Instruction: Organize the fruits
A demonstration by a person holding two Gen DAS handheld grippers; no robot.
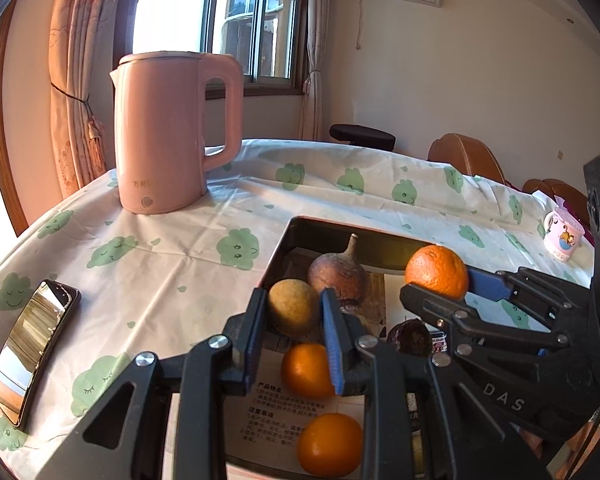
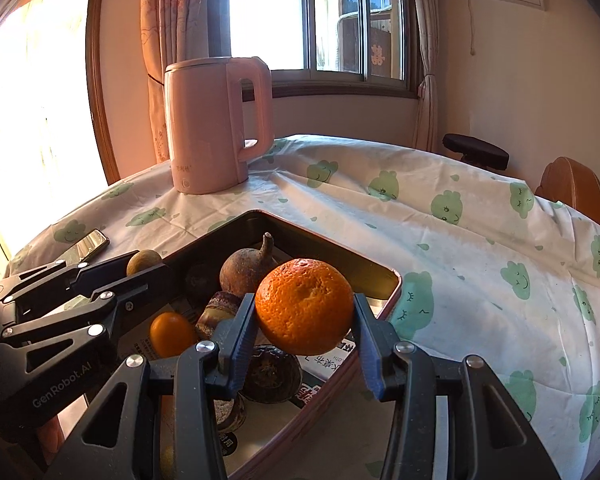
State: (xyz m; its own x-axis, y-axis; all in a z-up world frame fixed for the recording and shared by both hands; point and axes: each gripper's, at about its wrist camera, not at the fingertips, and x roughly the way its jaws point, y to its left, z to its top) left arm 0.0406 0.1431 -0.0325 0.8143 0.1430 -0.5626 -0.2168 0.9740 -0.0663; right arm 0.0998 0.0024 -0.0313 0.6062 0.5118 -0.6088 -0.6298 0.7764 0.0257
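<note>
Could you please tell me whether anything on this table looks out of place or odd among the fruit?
A dark glossy smartphone lies on the cloud-print tablecloth close to its edge, away from the fruit. In the metal tray, printed paper lines the bottom, and a reddish-brown bulbous root sits among the oranges. Nothing looks spilled or damaged.

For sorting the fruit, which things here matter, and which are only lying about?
Job: orange in right gripper; yellow fruit in left gripper; tray with other fruit.
Lying about: kettle, phone, mug.
</note>
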